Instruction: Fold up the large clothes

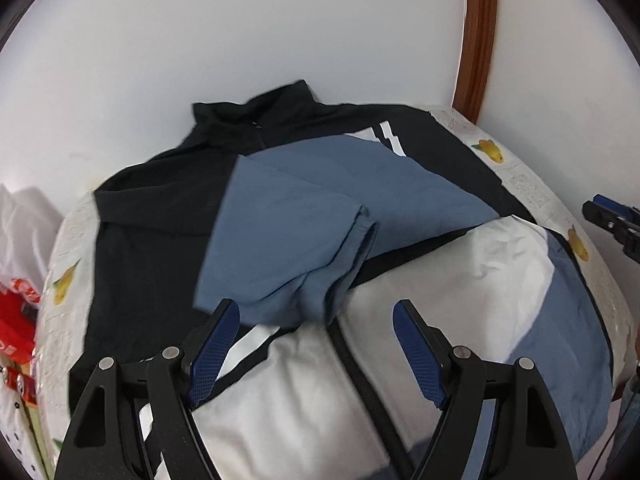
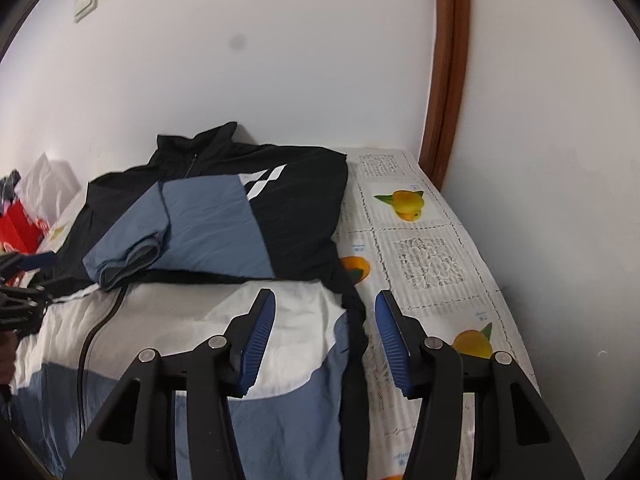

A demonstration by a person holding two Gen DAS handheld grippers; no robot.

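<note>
Toward wall: jacket (image 1: 160, 216) collar, seemingly

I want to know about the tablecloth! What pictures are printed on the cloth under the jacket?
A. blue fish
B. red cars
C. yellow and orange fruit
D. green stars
C: the tablecloth beside the jacket shows a yellow fruit with green leaves and more orange ones nearer the camera.

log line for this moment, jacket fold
jacket: sleeves folded in, flat on table | left gripper: open, empty | right gripper: open, empty
</note>
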